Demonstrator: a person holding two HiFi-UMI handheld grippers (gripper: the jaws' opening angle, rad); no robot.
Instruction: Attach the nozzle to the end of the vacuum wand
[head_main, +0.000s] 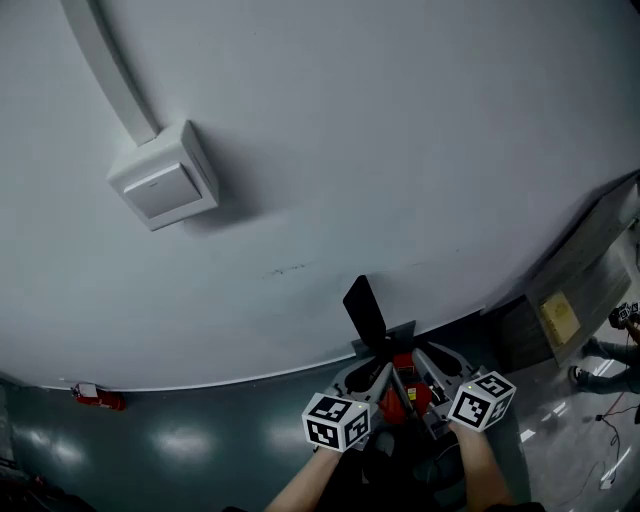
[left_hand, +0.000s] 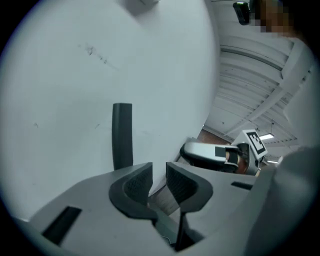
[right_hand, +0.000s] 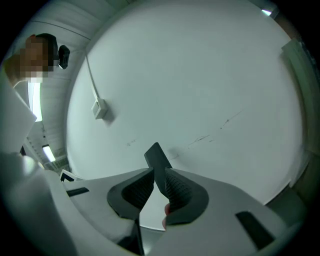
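Plainly, the only boxed thing here is a white square wall box (head_main: 165, 180), closed, with a flat white conduit (head_main: 110, 60) running up from it at the far left.

The nozzle (head_main: 365, 308) is a thin, flat, matt black blade with a squared tip. It stands up in front of the wall (head_main: 400, 150), near the bottom centre, between the two tools. The right gripper (right_hand: 156, 175) is clenched on it, and its ribbed dark pads (right_hand: 177, 187) pinch the blade's lower part, so the nozzle (right_hand: 157, 160) leans a little left above the jaws. The left gripper (left_hand: 159, 170) is released. Its ribbed pads (left_hand: 137, 182) stand a narrow gap apart with nothing in it. A dark upright strip (left_hand: 122, 135), seemingly the same blade, shows just left of its left jaw. Further right in that view is the right gripper's grey body (left_hand: 212, 152).

From the head view both grippers sit close together, left gripper (head_main: 372, 372) beside right gripper (head_main: 425, 360). There is a red part (head_main: 405, 392) between them, and I cannot tell what it is.

The wall is smooth, pale and faintly scuffed. It meets a dark glossy floor (head_main: 190, 440) along a curved edge. Open room lies to the left, and a panel (head_main: 560, 300) crowds the far right.
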